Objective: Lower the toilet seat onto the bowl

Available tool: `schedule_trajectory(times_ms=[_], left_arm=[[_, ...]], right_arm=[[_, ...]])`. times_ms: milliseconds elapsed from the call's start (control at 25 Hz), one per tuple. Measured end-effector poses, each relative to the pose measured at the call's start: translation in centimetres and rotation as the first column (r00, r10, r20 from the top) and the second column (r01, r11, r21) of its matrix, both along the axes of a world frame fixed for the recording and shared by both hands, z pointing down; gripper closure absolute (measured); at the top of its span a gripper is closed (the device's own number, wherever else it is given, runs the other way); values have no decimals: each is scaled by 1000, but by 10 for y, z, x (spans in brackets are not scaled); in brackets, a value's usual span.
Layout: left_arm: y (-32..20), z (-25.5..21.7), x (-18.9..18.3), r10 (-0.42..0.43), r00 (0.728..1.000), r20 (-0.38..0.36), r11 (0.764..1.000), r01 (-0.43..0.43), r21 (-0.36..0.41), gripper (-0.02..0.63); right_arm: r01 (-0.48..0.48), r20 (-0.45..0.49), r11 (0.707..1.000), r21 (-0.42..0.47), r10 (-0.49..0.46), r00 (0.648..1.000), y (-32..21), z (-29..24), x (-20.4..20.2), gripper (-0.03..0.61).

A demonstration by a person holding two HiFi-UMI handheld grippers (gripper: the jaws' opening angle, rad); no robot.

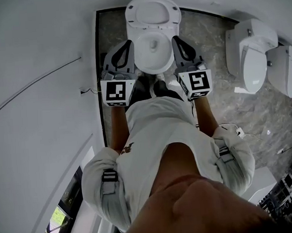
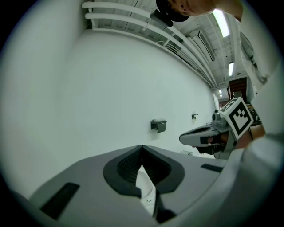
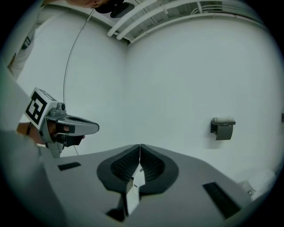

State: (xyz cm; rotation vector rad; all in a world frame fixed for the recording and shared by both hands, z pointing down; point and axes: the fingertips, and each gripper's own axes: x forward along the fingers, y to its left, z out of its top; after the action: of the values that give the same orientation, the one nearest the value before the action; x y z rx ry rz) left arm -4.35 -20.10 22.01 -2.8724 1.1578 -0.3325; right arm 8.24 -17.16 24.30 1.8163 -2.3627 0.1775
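1. One plain white wall [image 1: 26,47] fills the left. One grey marbled floor [image 1: 224,98] lies to the right, its near part hidden under one person's white shirt [image 1: 157,132].
2. One white ceramic toilet bowl [image 1: 141,59] stands far centre. Its one white oval toilet seat [image 1: 175,13] stands upright at the bowl's far end, off the rim.
3. Two more white ceramic fixtures [image 1: 251,56] stand far right; the rightmost is cut off at the edge.
4. Two grey two-jaw tools, the left gripper [image 2: 141,147] and the right gripper [image 3: 140,146], flank the bowl. Each has its jaws pressed together on nothing.
5. One small grey paper holder [image 2: 158,125] hangs on the far wall, its detail too small to make out.
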Motion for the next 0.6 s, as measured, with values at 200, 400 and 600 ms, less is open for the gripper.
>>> schedule_trajectory(times_ms=[200, 400, 600], left_arm=[[-34, 14, -2, 45, 999, -6, 999, -45, -15, 592], [-65, 17, 4, 133, 991, -25, 990, -134, -36, 592], [-93, 21, 0, 218, 974, -57, 975, -220, -38, 592]], right_arm=[[-51, -21, 999, -18, 51, 998, -24, 9, 2, 557], [-138, -21, 990, -35, 138, 990, -46, 7, 3, 557], [-218, -43, 976, -29, 217, 975, -65, 6, -8, 557]])
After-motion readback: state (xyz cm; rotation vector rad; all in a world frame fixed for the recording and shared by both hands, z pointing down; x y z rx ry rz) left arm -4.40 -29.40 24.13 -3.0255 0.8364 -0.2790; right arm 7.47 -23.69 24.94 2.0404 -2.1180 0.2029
